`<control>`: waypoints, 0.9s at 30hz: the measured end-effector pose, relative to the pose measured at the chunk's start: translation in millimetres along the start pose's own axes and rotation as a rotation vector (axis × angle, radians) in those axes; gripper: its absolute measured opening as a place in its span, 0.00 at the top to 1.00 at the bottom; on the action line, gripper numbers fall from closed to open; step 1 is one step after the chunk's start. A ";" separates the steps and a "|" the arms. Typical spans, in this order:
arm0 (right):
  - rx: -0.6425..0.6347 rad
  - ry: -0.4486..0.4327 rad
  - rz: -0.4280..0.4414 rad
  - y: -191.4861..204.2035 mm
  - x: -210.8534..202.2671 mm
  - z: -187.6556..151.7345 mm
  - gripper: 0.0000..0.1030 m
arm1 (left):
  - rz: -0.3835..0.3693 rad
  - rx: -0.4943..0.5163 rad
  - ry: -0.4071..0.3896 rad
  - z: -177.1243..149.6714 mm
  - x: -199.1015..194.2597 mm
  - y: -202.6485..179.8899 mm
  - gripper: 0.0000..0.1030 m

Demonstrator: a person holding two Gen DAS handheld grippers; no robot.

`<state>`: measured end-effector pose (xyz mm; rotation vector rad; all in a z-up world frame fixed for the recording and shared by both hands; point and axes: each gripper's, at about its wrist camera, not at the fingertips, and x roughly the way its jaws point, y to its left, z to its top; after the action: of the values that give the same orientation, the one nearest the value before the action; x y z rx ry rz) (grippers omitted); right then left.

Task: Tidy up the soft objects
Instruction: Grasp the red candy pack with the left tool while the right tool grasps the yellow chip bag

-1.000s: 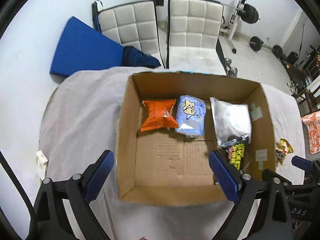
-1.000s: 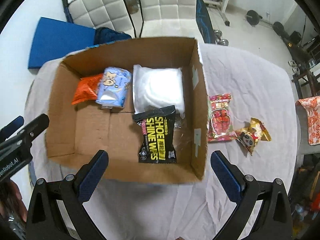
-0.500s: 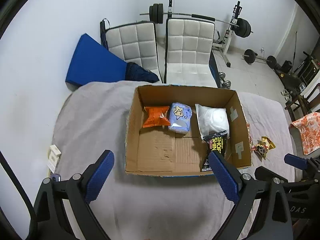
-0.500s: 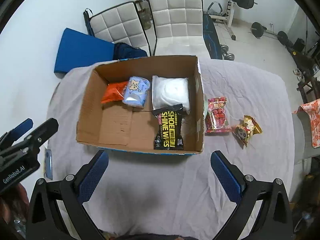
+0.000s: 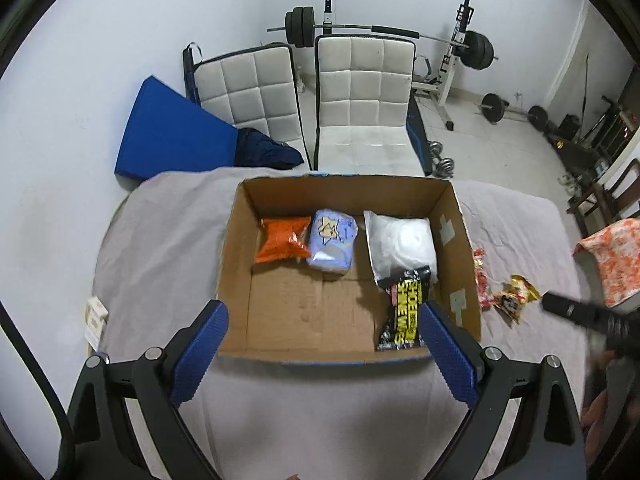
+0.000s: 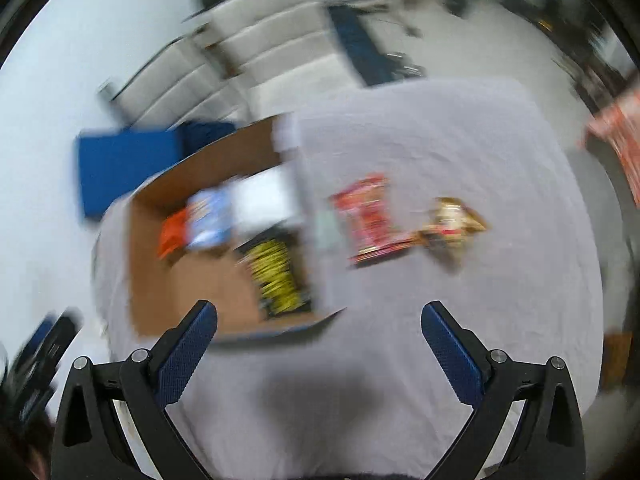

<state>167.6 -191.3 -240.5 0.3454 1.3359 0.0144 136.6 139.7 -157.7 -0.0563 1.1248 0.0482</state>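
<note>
On the table (image 5: 168,224), draped in a grey cloth, a small white carton (image 5: 95,319) lies at the left edge. The left gripper (image 5: 322,342) hovers over the near wall of the cardboard box (image 5: 236,240), its fingers spread wide and holding nothing; the box sits ahead of and between them. Inside, along the far wall, lie from left to right an orange packet (image 5: 282,239), a pale blue pack (image 5: 332,239) with its long axis running from the far wall toward the near one, and a white pouch (image 5: 402,242). A black and yellow pack (image 5: 404,310) lies lengthwise in the near right corner, its far end overlapping the pouch, just ahead of the left gripper's right finger (image 5: 448,356).

Right of the box, on the cloth, a red packet (image 6: 370,218) lies close to the box wall, its long axis running near to far, and a gold packet (image 6: 454,222) touches its near right corner. The right gripper (image 6: 318,346) hangs above bare cloth, fingers fully parted and empty; both packets lie ahead of it, well apart from the fingers. This view is heavily blurred.
</note>
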 end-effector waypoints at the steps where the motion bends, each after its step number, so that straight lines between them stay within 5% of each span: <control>1: 0.063 0.009 -0.026 -26.2 13.6 11.8 0.00 | 0.010 0.004 -0.001 1.4 3.8 -4.7 0.06; 5: 0.278 0.103 -0.019 -103.1 73.3 42.4 0.00 | 0.075 0.031 0.022 15.4 36.9 -33.7 0.06; 10: 0.405 0.190 -0.045 -151.1 142.7 62.8 0.00 | 0.091 0.045 0.095 25.6 75.7 -65.8 0.06; 12: 0.435 0.241 -0.047 -162.0 173.5 67.1 0.06 | 0.081 0.056 0.116 27.9 84.0 -79.6 0.06; 15: 0.444 0.321 -0.045 -174.4 204.9 64.1 0.37 | 0.047 0.080 0.158 31.1 93.4 -112.5 0.06; 21: 0.280 0.284 -0.140 -189.5 188.6 65.4 0.48 | -0.088 0.117 0.289 25.6 119.9 -196.5 0.06; 27: 0.246 0.270 -0.209 -251.4 157.3 66.5 0.51 | -0.113 0.175 0.414 -6.2 170.1 -279.3 0.06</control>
<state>222.0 -413.2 -440.9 0.4201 1.6410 -0.2897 223.0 -137.6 -308.1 0.0280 1.5333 -0.1702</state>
